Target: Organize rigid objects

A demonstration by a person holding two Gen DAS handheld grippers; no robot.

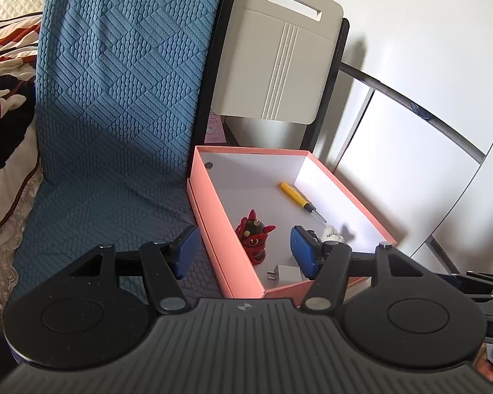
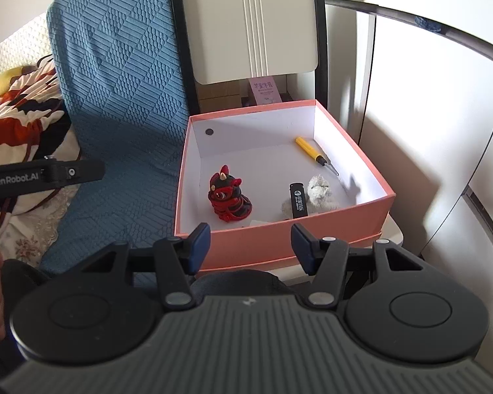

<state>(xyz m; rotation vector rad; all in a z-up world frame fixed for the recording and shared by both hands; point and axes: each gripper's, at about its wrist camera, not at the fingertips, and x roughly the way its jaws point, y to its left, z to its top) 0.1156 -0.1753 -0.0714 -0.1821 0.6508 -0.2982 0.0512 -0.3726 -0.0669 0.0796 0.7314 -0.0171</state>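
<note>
A pink box [image 1: 213,229] [image 2: 279,246] with a white inside holds a red and black figurine [image 1: 253,234] [image 2: 228,198], a yellow screwdriver [image 1: 297,197] [image 2: 312,151], a black lighter [image 2: 298,200], a pale stone [image 2: 320,192] [image 1: 332,233] and a white plug adapter [image 1: 284,274]. My left gripper [image 1: 243,251] is open and empty, its right finger over the box's near corner. My right gripper [image 2: 250,246] is open and empty, just in front of the box's near wall. The left gripper's body also shows in the right wrist view [image 2: 42,175].
The box sits on a white stand beside a bed with a blue textured cover [image 1: 115,98] [image 2: 115,82]. A beige panel [image 1: 279,65] [image 2: 253,23] stands behind the box. A patterned quilt [image 1: 3,98] [image 2: 19,105] lies at left. White cabinet doors [image 1: 410,131] are at right.
</note>
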